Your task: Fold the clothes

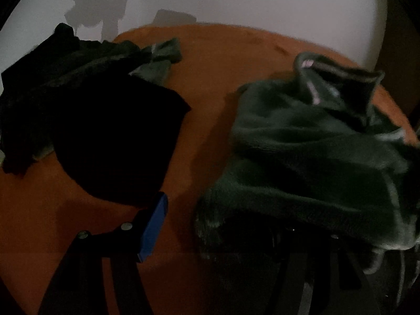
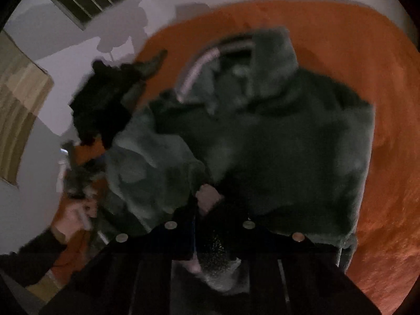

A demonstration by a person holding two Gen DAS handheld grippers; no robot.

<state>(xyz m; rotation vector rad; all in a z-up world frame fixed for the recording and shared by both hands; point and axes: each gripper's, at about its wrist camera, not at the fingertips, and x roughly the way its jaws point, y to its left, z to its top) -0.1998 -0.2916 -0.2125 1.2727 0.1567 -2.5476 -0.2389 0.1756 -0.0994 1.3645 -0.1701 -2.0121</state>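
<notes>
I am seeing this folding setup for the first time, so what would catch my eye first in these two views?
The bright orange bed cover stands out against the dim room. On it, the green fleece hoodie fills the right wrist view, with the right gripper closed on its near edge. In the left wrist view a dark pile of clothes lies at the left, beyond the open left gripper.

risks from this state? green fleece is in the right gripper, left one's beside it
1. The right gripper pinches only a small bunch at the near edge of the green fleece; a small bite like that could slip.
2. The left gripper stands open, one finger bare, the other hidden under the fleece; a lift could drag it askew.
3. The dark clothes pile lies close by on the orange surface and could snag.
</notes>
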